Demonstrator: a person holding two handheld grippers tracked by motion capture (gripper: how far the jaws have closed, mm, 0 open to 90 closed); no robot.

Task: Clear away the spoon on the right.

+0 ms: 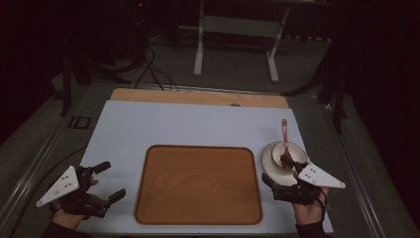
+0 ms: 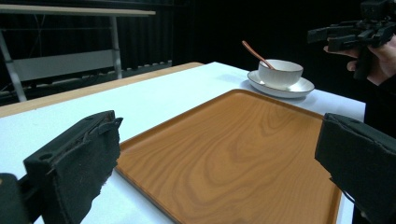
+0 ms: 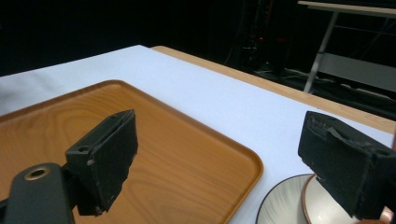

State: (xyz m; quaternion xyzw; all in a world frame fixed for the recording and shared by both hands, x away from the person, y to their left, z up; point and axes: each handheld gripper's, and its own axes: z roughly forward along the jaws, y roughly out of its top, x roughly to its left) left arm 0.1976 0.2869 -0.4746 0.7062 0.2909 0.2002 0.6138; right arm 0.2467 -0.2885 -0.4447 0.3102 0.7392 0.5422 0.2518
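A wooden tray (image 1: 198,183) (image 2: 233,149) (image 3: 154,144) lies bare in the middle of the white table cover (image 1: 198,124). To its right a white bowl (image 1: 292,149) (image 2: 280,72) stands on a saucer (image 1: 267,159) (image 2: 299,88) (image 3: 280,205), with a copper spoon (image 1: 285,130) (image 2: 254,53) leaning in it. My right gripper (image 1: 276,171) (image 3: 224,163) hovers open over the saucer's near edge, one jaw above the bowl, the other toward the tray, nothing between them. My left gripper (image 1: 110,181) (image 2: 217,163) is open left of the tray, pointing across it.
The table's wooden far edge (image 1: 198,96) shows beyond the white cover. Behind it on the floor stand a white frame (image 1: 237,29) and cables (image 1: 153,69). In the left gripper view the right gripper (image 2: 343,35) is raised above the bowl.
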